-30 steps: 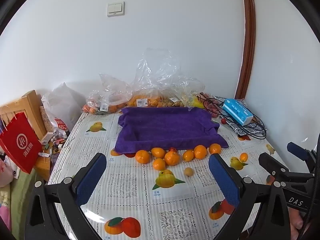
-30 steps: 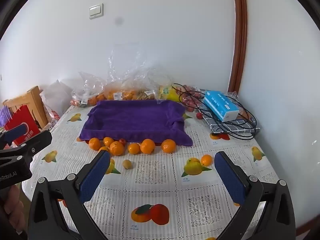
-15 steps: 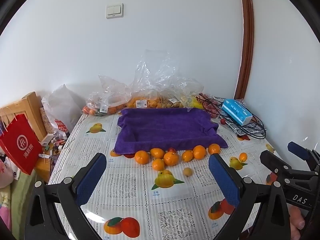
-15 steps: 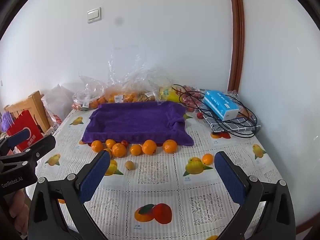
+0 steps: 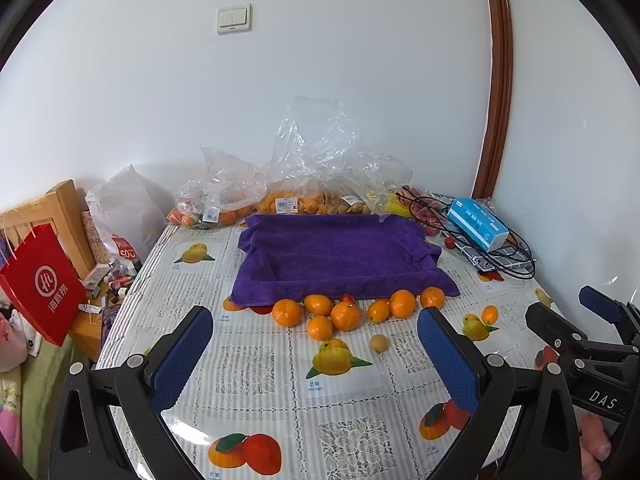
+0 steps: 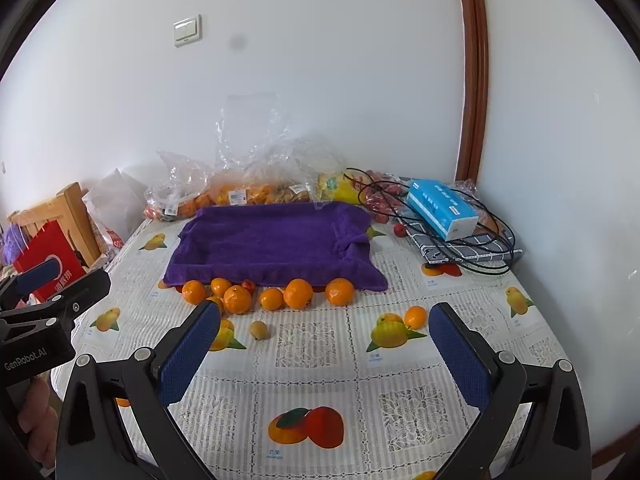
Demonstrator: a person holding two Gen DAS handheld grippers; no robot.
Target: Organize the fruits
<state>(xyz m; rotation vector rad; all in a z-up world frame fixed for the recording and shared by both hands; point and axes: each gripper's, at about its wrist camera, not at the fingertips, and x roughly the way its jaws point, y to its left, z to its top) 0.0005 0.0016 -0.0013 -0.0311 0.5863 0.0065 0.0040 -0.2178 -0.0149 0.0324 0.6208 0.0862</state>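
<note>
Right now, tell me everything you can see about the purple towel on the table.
The purple towel looks like soft terry cloth, deep violet, with no pattern. It is draped over something tray-shaped, so its edges stand up as a low rim around a sunken, fruitless middle; what lies beneath is hidden. It sits toward the back of the table, its front hem spilling onto the tablecloth. Loose oranges line that hem, and plastic bags of fruit crowd its far edge.

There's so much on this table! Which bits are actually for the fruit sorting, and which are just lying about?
For the job:
- loose oranges
- small tan fruit
- purple towel-lined tray

Just lying about:
- blue tissue box
- black cable
- red shopping bag
- plastic bags
</note>
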